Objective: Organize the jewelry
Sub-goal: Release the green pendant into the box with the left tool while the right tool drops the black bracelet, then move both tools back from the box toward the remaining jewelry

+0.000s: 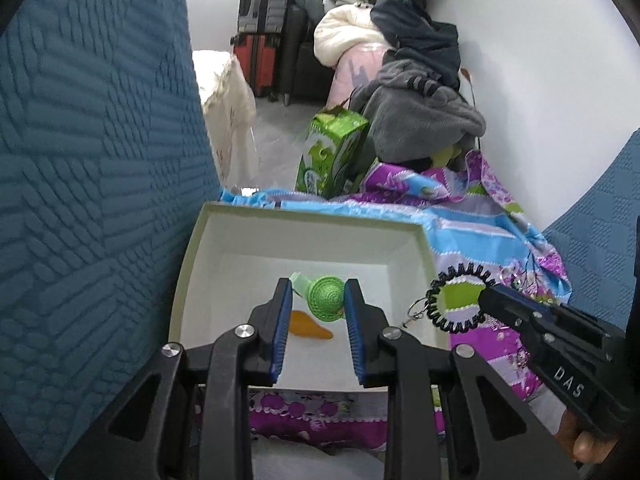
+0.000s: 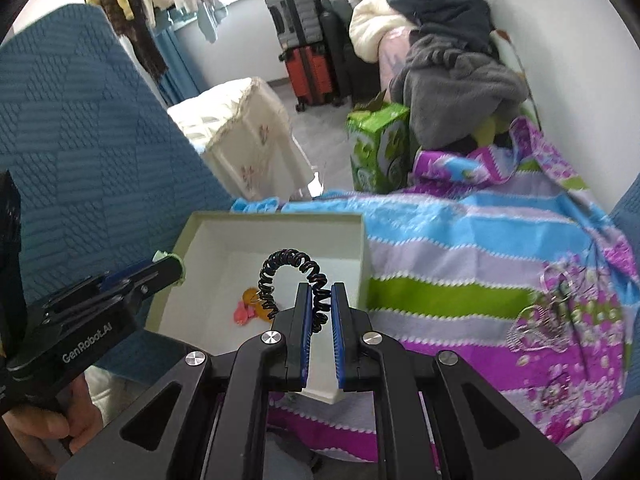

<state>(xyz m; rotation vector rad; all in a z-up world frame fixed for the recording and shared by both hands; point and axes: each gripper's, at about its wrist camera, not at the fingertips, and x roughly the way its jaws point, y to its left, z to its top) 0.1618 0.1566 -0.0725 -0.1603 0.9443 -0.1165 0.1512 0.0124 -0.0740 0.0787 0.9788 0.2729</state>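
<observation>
Your left gripper (image 1: 318,300) hangs over the open white box (image 1: 224,236), its blue pads closed on a green mesh ornament (image 1: 327,298) with a pale green tail. Below it, on the box floor, lies an orange piece (image 1: 310,326); the right wrist view also shows a pink piece (image 2: 242,312) touching it. Your right gripper (image 2: 319,302) is nearly shut, pinching a black coiled wristband (image 2: 280,270) whose loop arches up over the near right part of the box. In the left wrist view a small metal ring (image 1: 414,314) dangles from that coil. The box rests on a striped floral cloth (image 2: 460,240), with silvery jewelry (image 2: 540,328) lying on the cloth well right of the box.
</observation>
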